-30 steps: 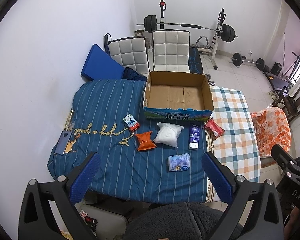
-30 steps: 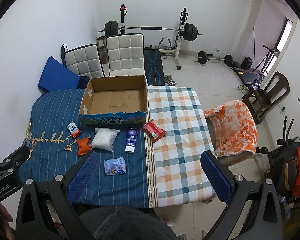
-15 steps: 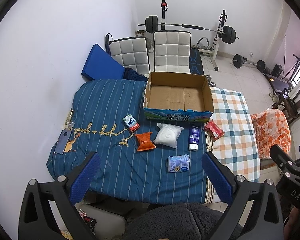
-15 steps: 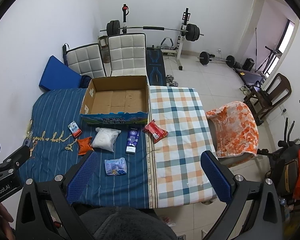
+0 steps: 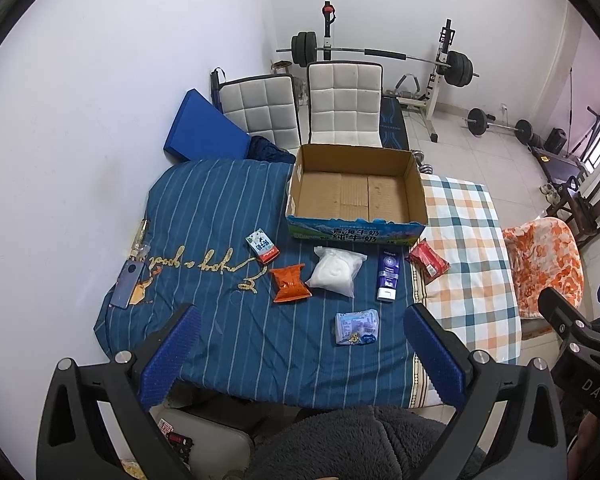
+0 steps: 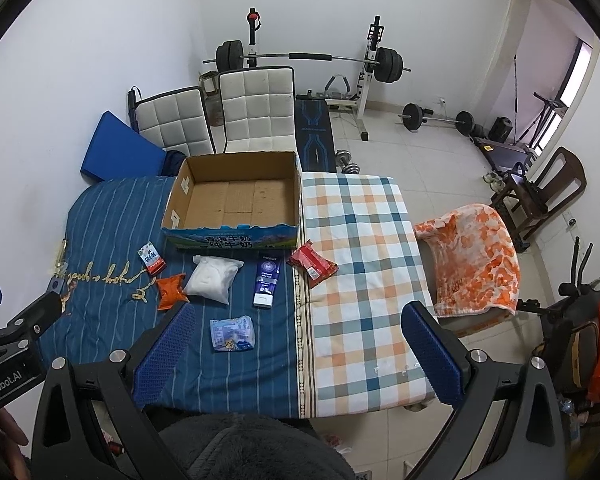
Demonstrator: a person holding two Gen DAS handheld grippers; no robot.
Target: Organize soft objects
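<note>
Left wrist view: your left gripper (image 5: 300,344) hangs with fingers wide apart, holding nothing, above the bed's near edge. The soft packets (image 5: 334,272) lie mid-bed, just before the open cardboard box (image 5: 356,236).

Right wrist view: your right gripper (image 6: 296,346) is likewise spread and unloaded; the red packet (image 6: 313,264) lies near the box's (image 6: 230,238) right front corner.

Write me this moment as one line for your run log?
stage: start | left gripper: jaws open, holding nothing | right gripper: jaws open, holding nothing | cardboard box: nothing inside | packets: on bed, in front of box
</note>
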